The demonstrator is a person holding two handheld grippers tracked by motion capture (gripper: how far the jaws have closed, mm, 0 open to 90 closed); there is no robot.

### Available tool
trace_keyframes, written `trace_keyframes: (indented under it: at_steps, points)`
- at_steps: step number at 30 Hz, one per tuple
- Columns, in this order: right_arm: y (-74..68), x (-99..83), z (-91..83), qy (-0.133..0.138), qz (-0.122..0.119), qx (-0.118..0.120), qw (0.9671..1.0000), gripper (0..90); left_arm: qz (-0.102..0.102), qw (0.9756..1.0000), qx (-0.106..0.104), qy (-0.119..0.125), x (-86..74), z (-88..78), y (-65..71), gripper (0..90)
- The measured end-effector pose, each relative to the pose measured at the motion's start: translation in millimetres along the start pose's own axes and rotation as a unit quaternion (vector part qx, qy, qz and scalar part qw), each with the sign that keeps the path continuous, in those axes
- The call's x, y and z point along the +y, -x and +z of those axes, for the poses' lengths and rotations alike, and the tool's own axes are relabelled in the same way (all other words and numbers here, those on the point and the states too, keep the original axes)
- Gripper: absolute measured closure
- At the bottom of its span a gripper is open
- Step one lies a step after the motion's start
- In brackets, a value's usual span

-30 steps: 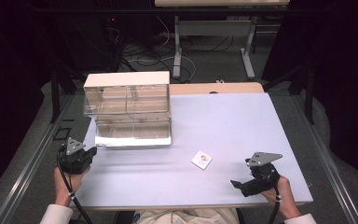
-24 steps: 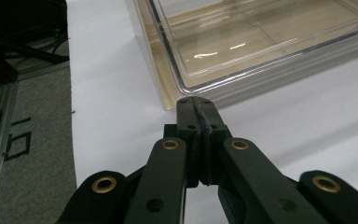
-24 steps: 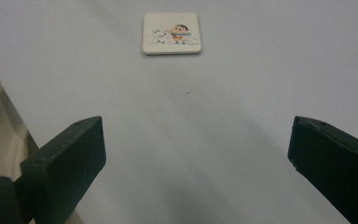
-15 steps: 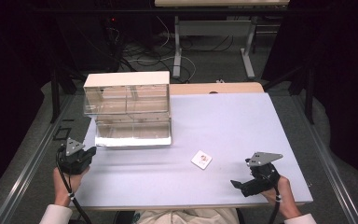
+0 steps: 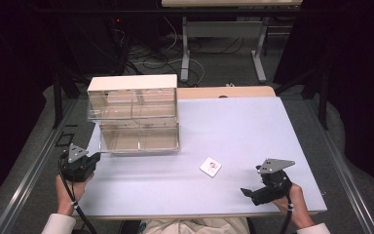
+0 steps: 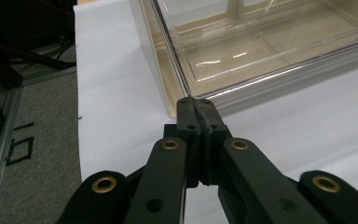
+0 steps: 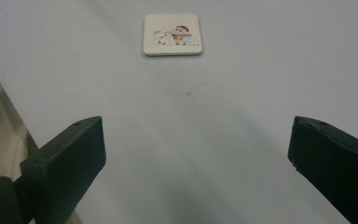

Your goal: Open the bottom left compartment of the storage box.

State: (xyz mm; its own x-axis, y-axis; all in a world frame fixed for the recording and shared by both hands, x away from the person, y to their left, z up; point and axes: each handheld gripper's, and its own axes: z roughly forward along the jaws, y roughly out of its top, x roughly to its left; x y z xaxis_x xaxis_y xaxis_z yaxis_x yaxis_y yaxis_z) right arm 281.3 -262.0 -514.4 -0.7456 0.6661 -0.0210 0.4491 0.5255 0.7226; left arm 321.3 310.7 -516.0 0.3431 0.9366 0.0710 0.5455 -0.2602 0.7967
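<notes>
While my right gripper [image 5: 260, 191] rests at the tabletop's [image 5: 243, 131] five o'clock corner with its fingers [image 7: 65, 158] spread wide and nothing between them, the small square tile [image 7: 172, 34] lies flat straight ahead at twelve o'clock in the right gripper view, well apart from the fingertips. It carries a printed cartoon of a child in an orange top beside a small white animal; I can read no writing or brand on it. In the high view the tile [image 5: 210, 166] sits near the tabletop's middle front, at about ten o'clock from my right gripper. My left gripper [image 5: 84, 163] sits at the eight o'clock edge, its fingers [image 6: 200, 116] pressed shut on nothing, their tips just beside the near lower corner of the clear plastic drawer cabinet [image 5: 134, 114]. That cabinet, white-topped with see-through compartments, stands at ten o'clock on the tabletop. Bare surface lies between tile and right fingers.
</notes>
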Motion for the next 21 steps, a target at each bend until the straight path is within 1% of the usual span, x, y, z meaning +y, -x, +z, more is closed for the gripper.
trace_keyframes:
  at_steps: [2, 3, 4, 5, 8, 11, 13, 14, 15, 17, 18, 20, 21]
  points:
    - [0.1, 0.0, -0.1, 0.000, 0.000, 0.000, 1.0000, 3.8, 0.002, 1.0000, 0.001, 0.002, -0.1, 0.0, -0.4, 90.0]
    - [0.1, 0.0, -0.1, 0.000, 0.000, 0.000, 1.0000, 3.8, -0.001, 1.0000, -0.001, 0.004, 0.3, -0.7, -0.2, 90.0]
    - [0.2, -0.1, -0.1, -0.001, 0.000, 0.000, 1.0000, 3.8, 0.002, 1.0000, 0.001, 0.005, 0.8, -1.8, -0.6, 90.0]
    - [0.2, -0.1, -0.1, -0.001, 0.000, 0.000, 1.0000, 3.8, -0.002, 1.0000, 0.000, 0.007, 1.1, -2.4, -0.2, 90.0]
    - [0.1, 0.0, -0.1, -0.001, 0.000, 0.000, 1.0000, 3.7, 0.001, 0.9999, 0.000, 0.011, 1.0, -3.3, -0.9, 90.0]
    - [-0.5, -0.2, -0.1, -0.002, 0.003, -0.001, 1.0000, 3.8, -0.003, 0.9998, -0.001, 0.018, 1.7, -4.8, -0.8, 90.0]
    - [-0.5, -0.1, -0.1, -0.002, 0.003, -0.001, 1.0000, 3.8, -0.002, 0.9996, 0.002, 0.029, 2.6, -5.9, -1.0, 90.0]
    - [-0.3, -0.1, -0.3, -0.002, 0.002, -0.002, 1.0000, 3.8, -0.002, 0.9996, 0.000, 0.029, 3.5, -7.4, -1.2, 90.0]
    - [-0.2, -0.1, -0.2, -0.002, 0.001, -0.002, 1.0000, 3.8, -0.003, 0.9993, 0.002, 0.038, 4.0, -6.9, -1.1, 90.0]
    - [-0.6, -0.1, 0.5, -0.003, 0.004, -0.002, 1.0000, 3.8, -0.003, 0.9993, -0.001, 0.037, 5.1, -8.2, -1.5, 90.0]
    - [0.0, 0.1, 1.0, -0.003, 0.000, -0.002, 1.0000, 3.8, -0.001, 0.9993, 0.000, 0.037, 5.7, -8.7, -2.1, 90.0]
    - [0.1, 0.1, 1.1, -0.004, 0.000, -0.001, 1.0000, 3.8, -0.003, 0.9990, 0.001, 0.045, 7.8, -9.8, -2.9, 90.0]
    - [-0.8, -0.1, 1.5, -0.006, 0.007, 0.000, 1.0000, 3.8, -0.007, 0.9989, 0.000, 0.047, 8.7, -10.2, -2.5, 90.0]
